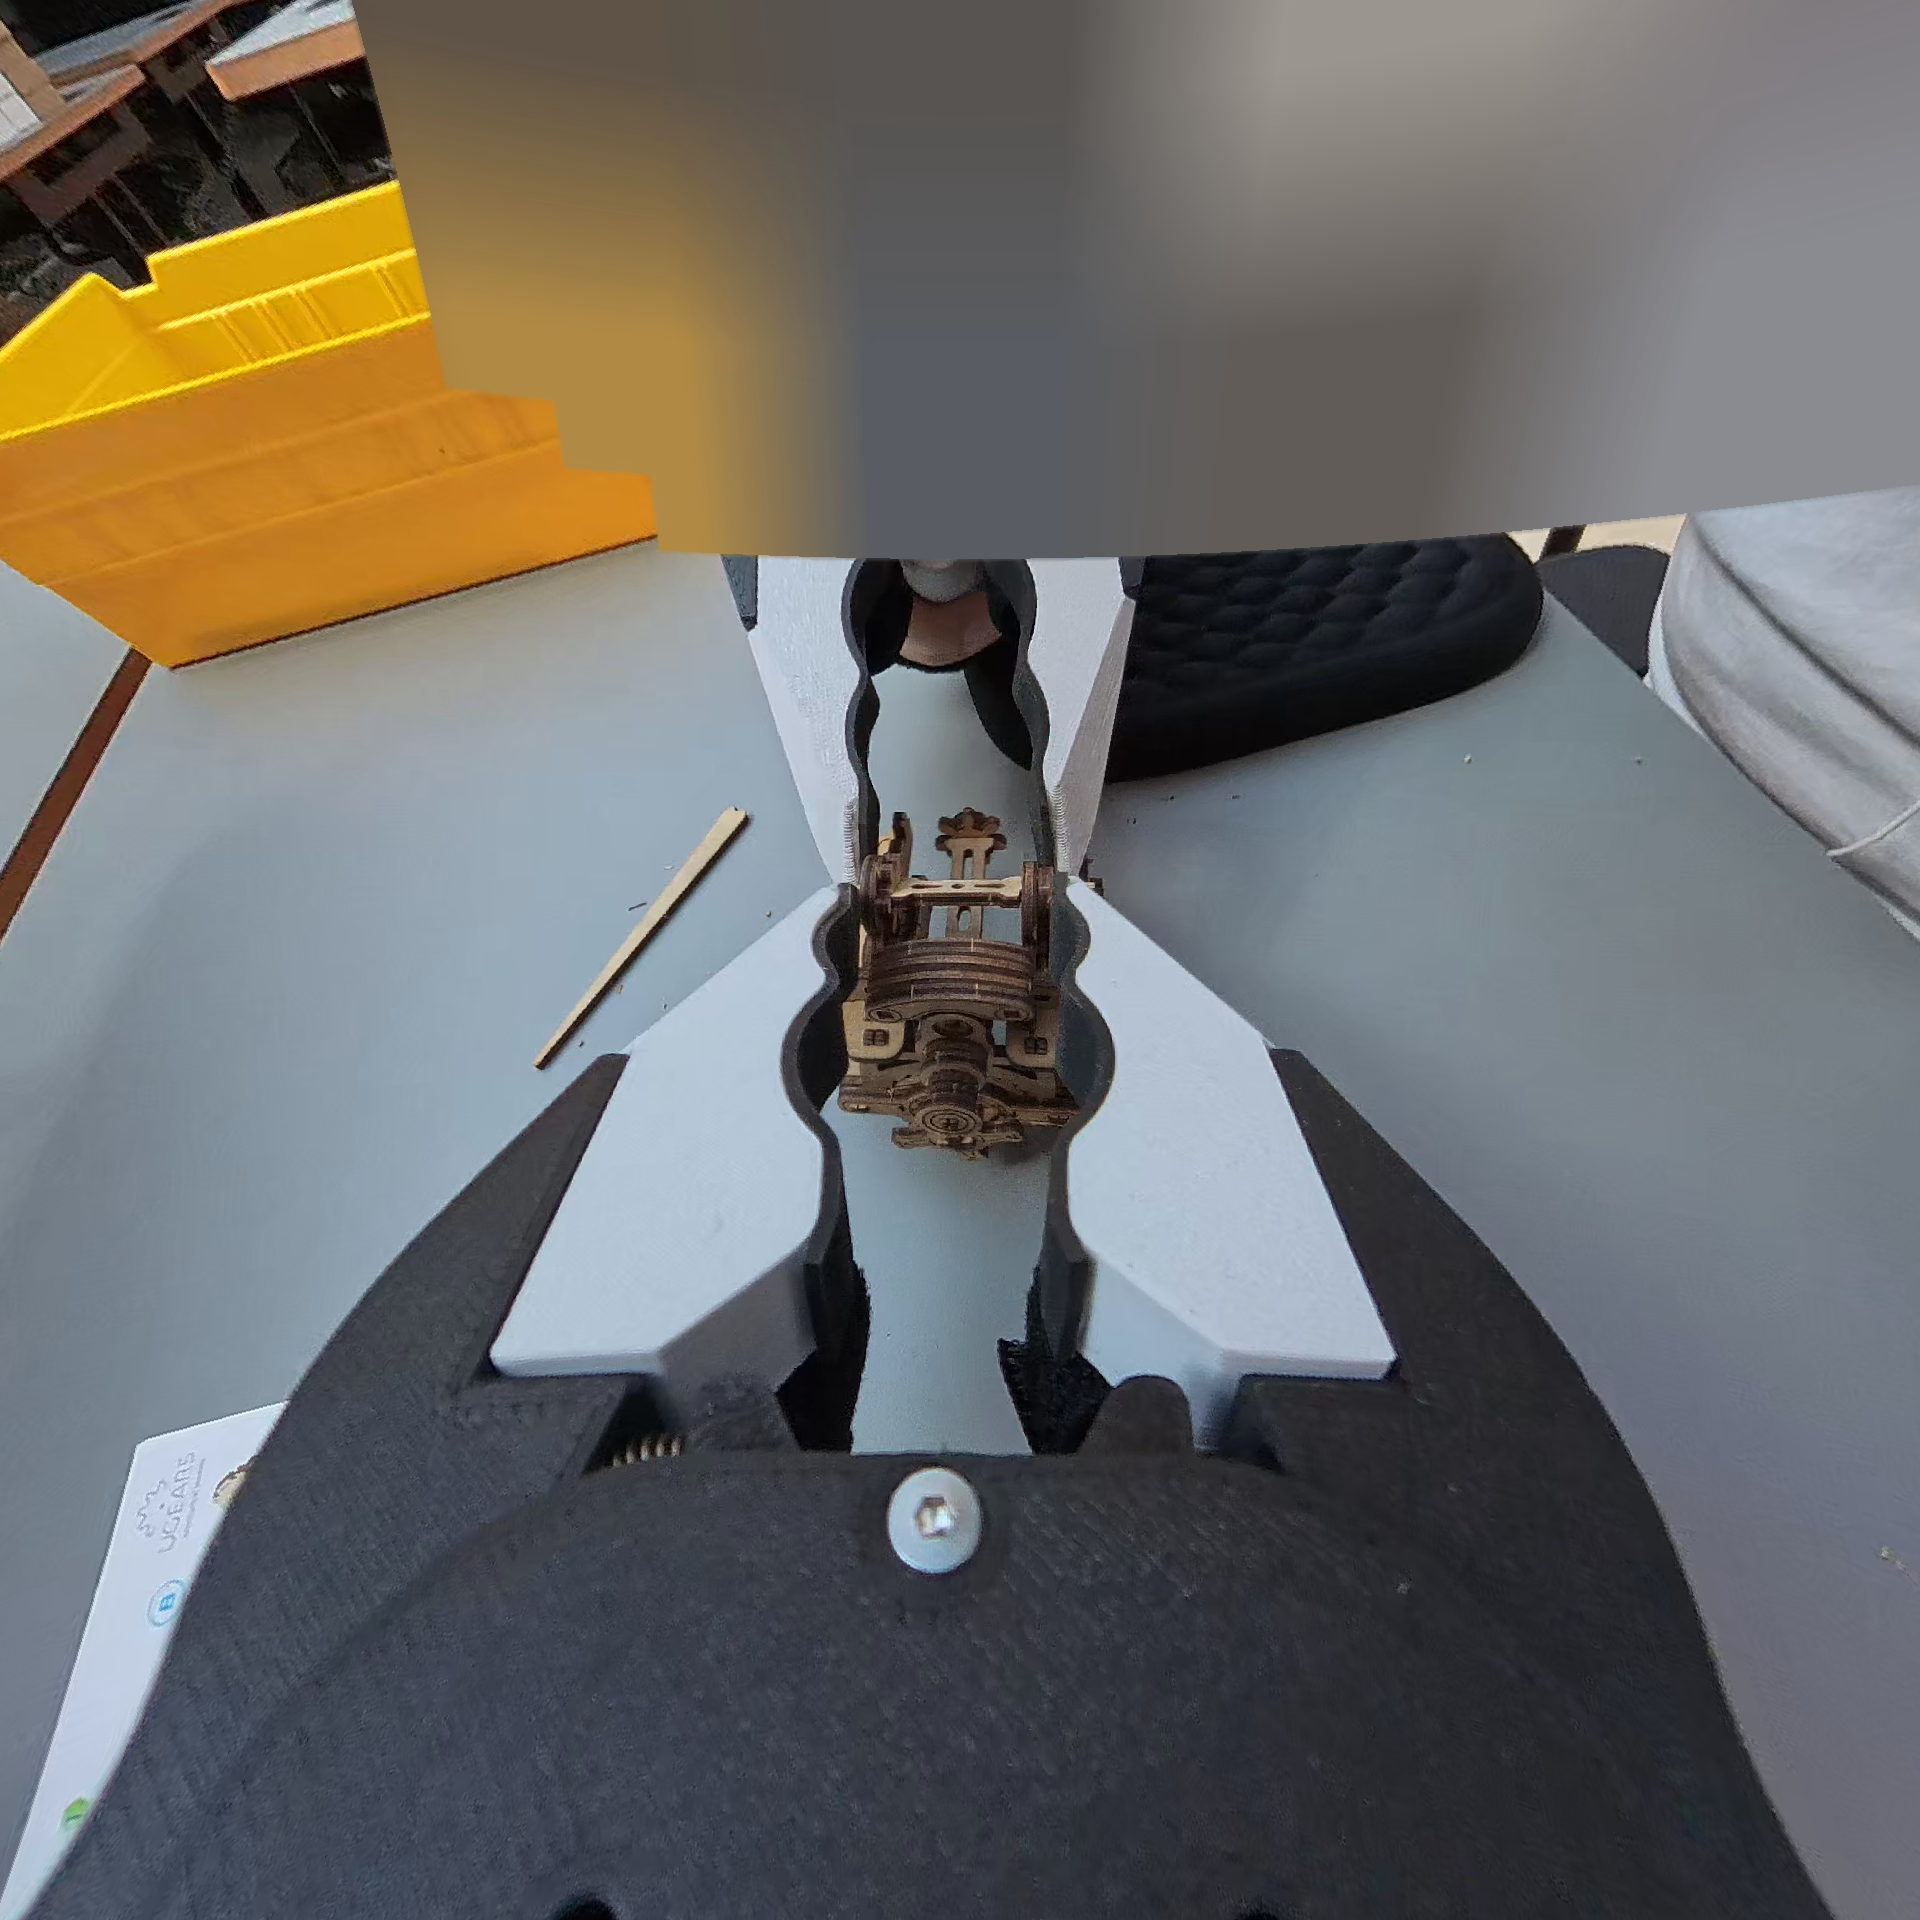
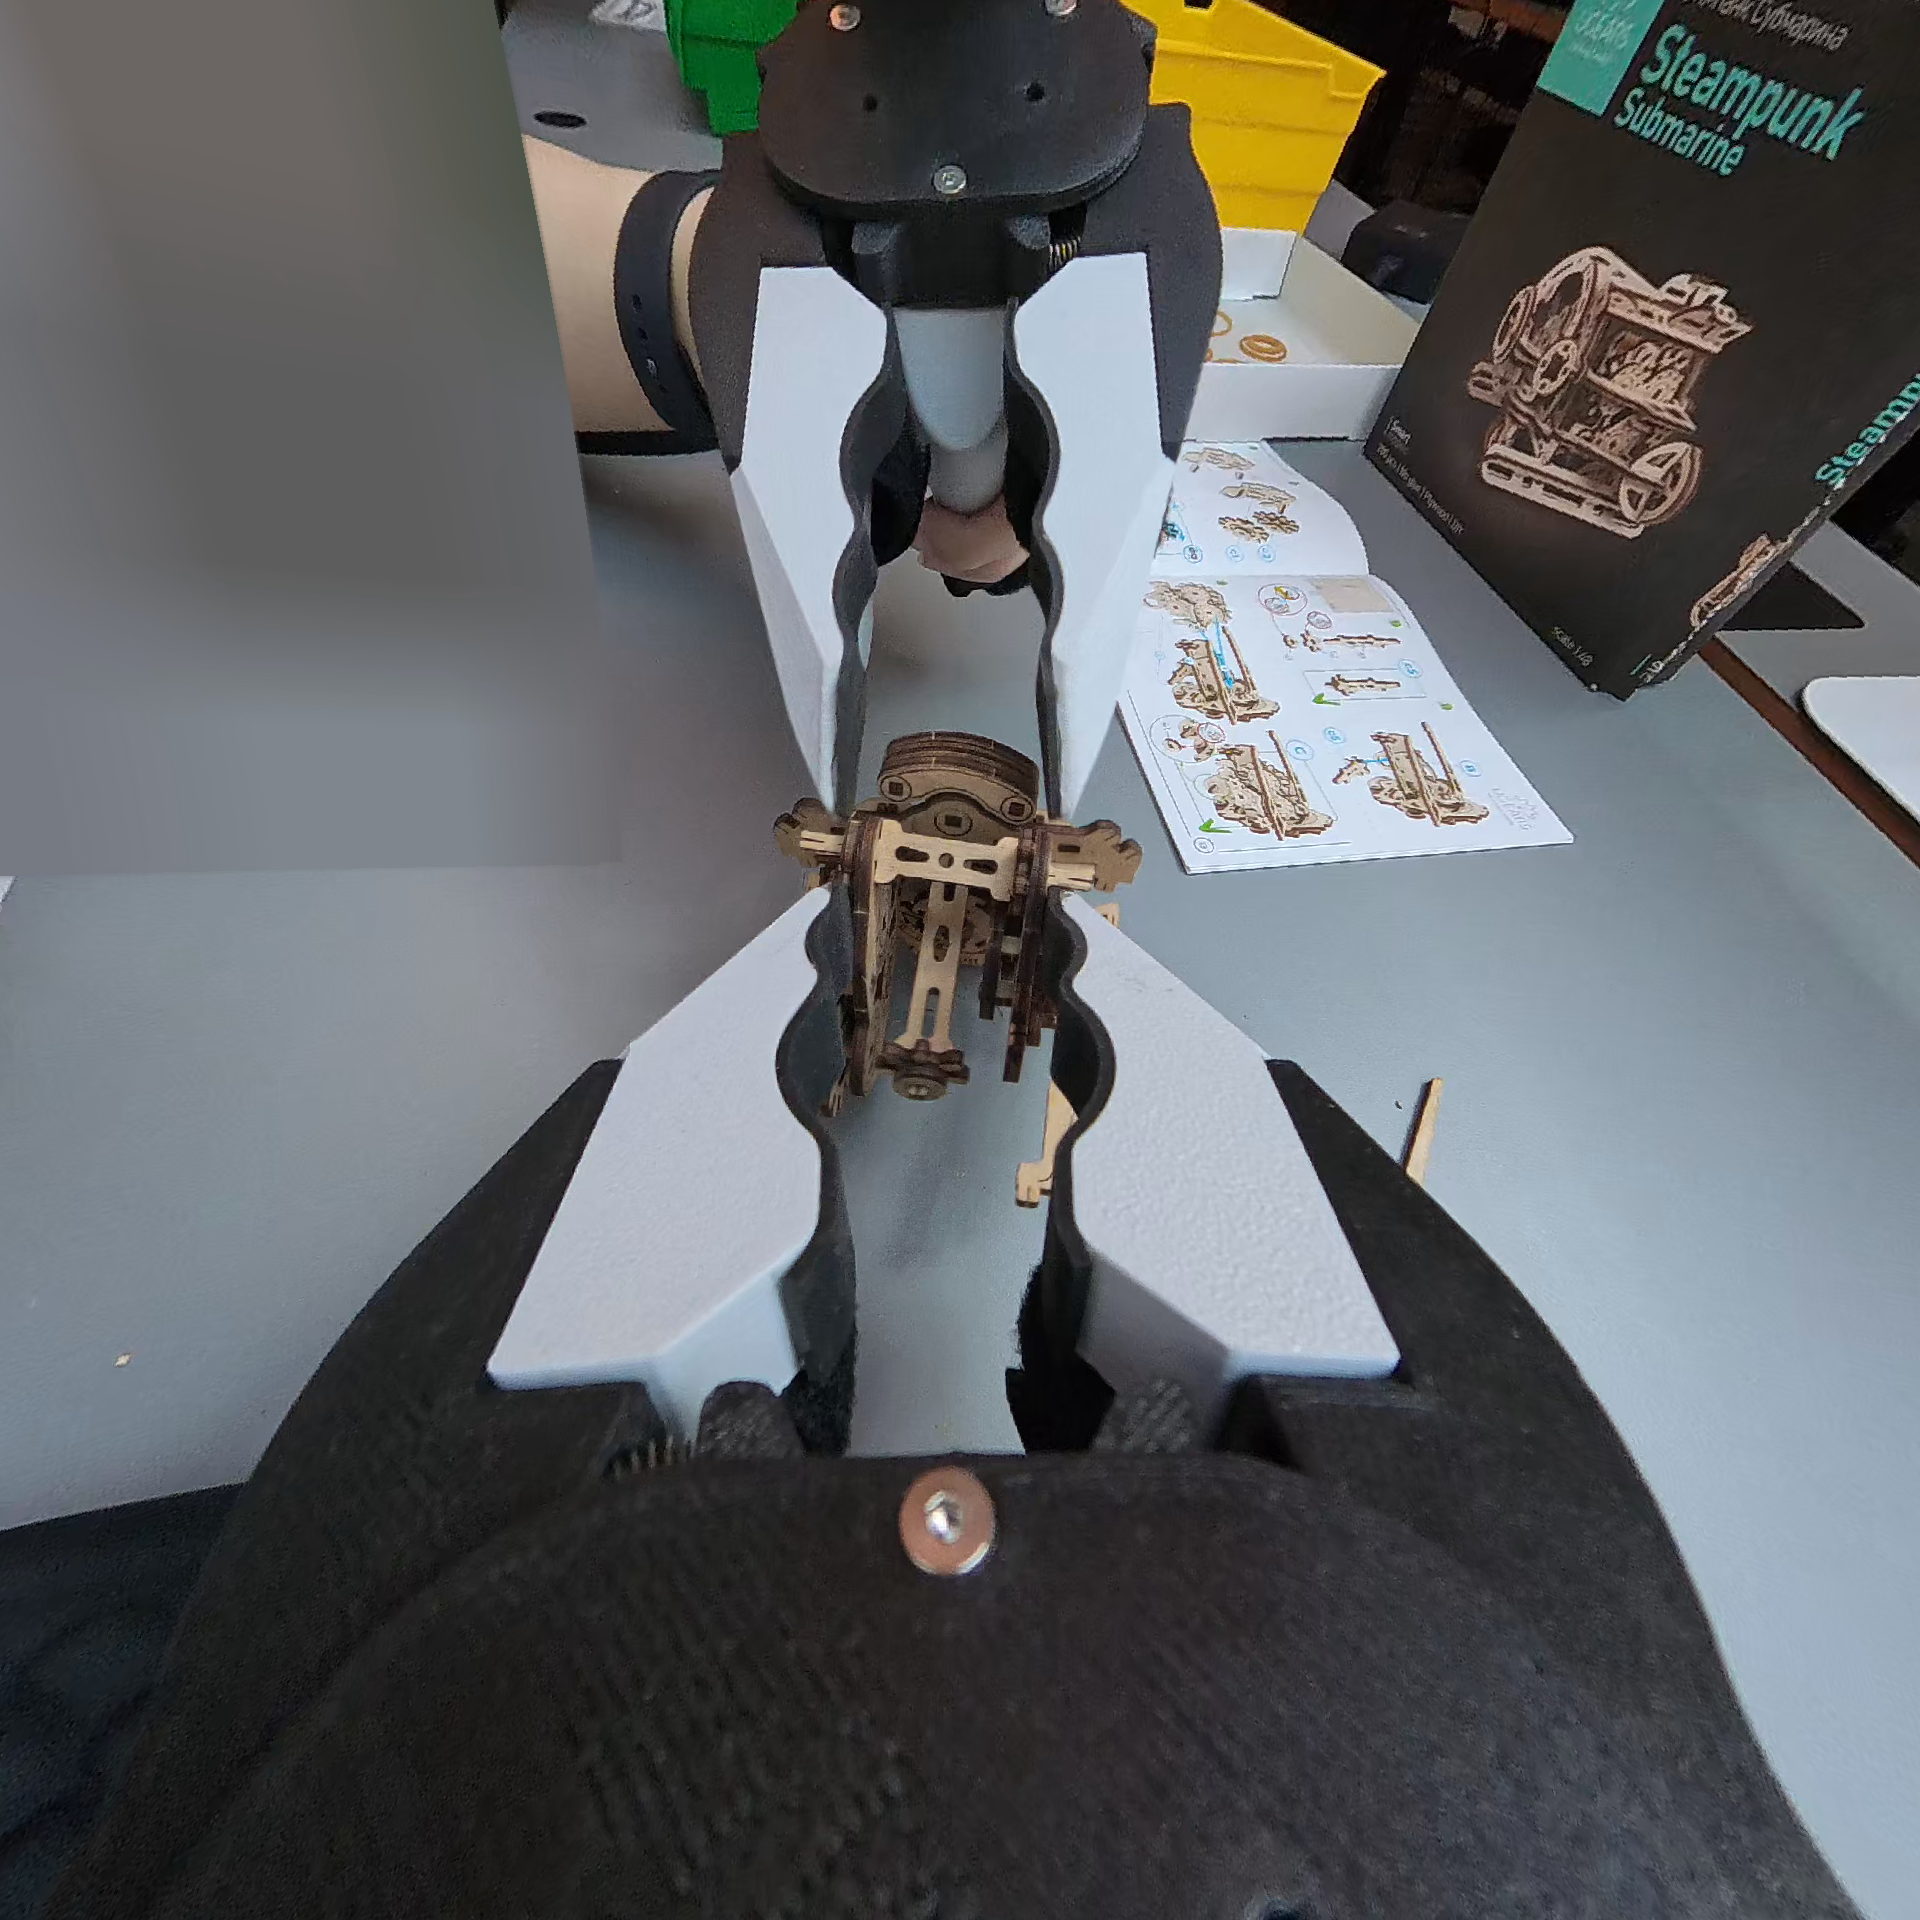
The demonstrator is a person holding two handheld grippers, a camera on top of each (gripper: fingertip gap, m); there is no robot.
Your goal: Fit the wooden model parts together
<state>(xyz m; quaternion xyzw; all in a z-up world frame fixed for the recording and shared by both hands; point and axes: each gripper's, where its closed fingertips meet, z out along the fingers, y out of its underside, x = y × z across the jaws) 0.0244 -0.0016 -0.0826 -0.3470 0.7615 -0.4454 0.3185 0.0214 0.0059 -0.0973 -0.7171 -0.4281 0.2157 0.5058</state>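
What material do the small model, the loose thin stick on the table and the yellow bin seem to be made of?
Model: thin pale wood, unpainted, with dark brown edges that look laser-cut.
Stick: the same pale wood, flat and matte.
Yellow bin: probably moulded plastic, smooth with ribbed walls and a slight sheen.

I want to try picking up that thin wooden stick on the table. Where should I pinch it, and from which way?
Pinch the stick near its middle, coming straight down from above, fingers closing across its narrow width. It lies flat on the table, long and thin, with bare space on both sides. It tapers, so the wider far end may give a surer hold.
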